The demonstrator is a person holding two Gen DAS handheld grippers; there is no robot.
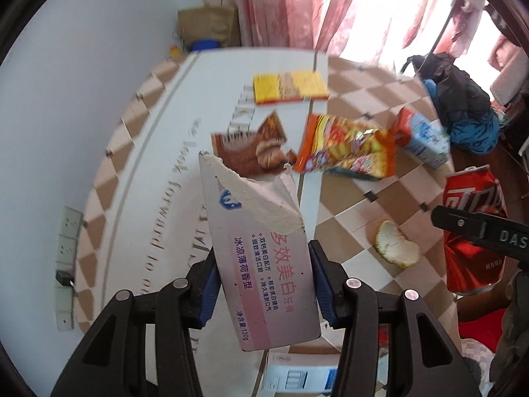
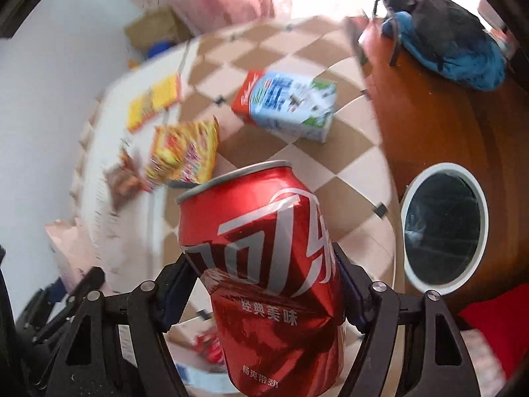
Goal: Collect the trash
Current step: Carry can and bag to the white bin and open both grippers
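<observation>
Torn toothpaste box (image 1: 264, 258) sits nearest my left camera, clamped between the left gripper (image 1: 264, 271) pads, blue fingers (image 1: 319, 284) pressing both long sides. Box is white and pink, ripped open at the far end, tilted slightly, lifted off the floor. On my right side, the right gripper (image 2: 264, 284) is clenched on a dented red soda can (image 2: 264, 271), top rim pointing away and up, can body creased near the middle. The same can (image 1: 472, 231) shows at the right edge of the left view, with one black finger of the right gripper across it.

Below both, on the checkered floor tiles (image 2: 297, 165): orange-yellow snack bag (image 1: 344, 145), blue-white milk carton (image 1: 423, 139) lying on its side just beside it, brown wrapper (image 1: 254, 149), yellow flat packet (image 1: 291, 87), and a piece of peel (image 1: 395, 244) nearer me. Wrapper and yellow packet lie on a white printed sheet (image 1: 172, 165).

White-rimmed bin (image 2: 444, 225) with a dark liner stands on the brown wood floor to the right of the can, apart from it. Dark and blue clothes (image 2: 443, 33) are piled farther back. Right view blurred on the left.
</observation>
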